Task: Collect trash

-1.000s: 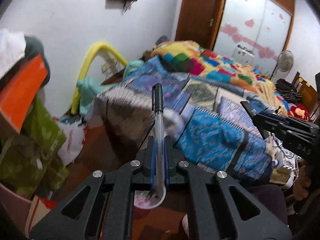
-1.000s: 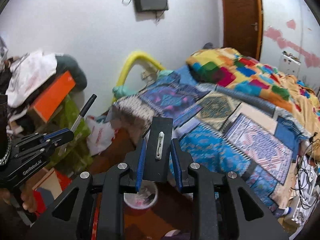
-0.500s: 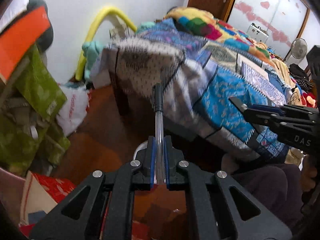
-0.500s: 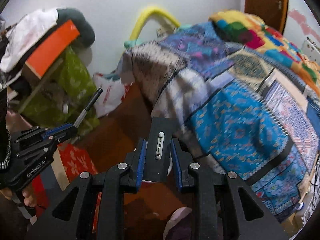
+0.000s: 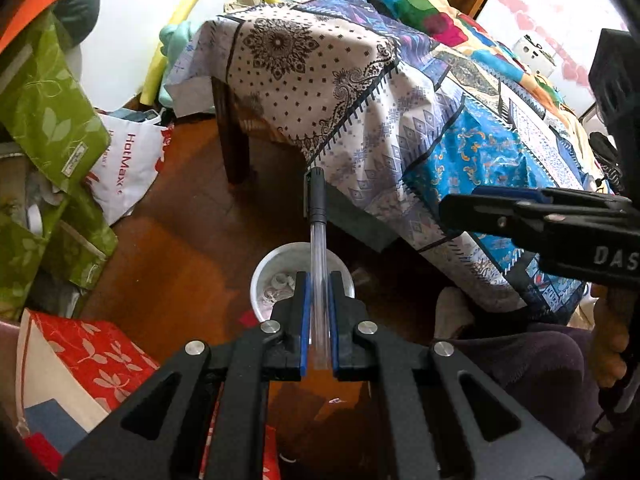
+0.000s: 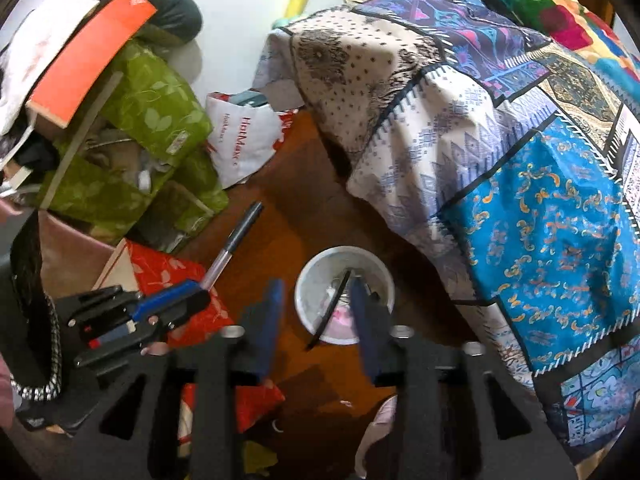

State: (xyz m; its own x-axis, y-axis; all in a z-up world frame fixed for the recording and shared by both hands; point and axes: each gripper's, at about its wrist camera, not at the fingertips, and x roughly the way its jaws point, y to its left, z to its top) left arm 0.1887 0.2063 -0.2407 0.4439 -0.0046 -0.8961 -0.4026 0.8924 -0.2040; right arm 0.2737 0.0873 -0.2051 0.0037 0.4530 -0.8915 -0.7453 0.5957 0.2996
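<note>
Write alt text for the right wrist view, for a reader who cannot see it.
The right gripper is opening above a white bin on a wooden floor, and a flat black piece drops into it. At left, the left gripper holds a capped pen. A patterned bedcover hangs at right.

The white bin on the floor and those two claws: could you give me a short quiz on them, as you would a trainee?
1. True or false: the left claw is shut on a pen.
2. The white bin stands on: A the bed, B the wooden floor, C a chair.
3. What is between the fingers of the right claw?

Key: 1 true. 2 B. 3 A flat black piece, tilted over the bin; the claw's jaws are opening and no longer press on it.
</note>
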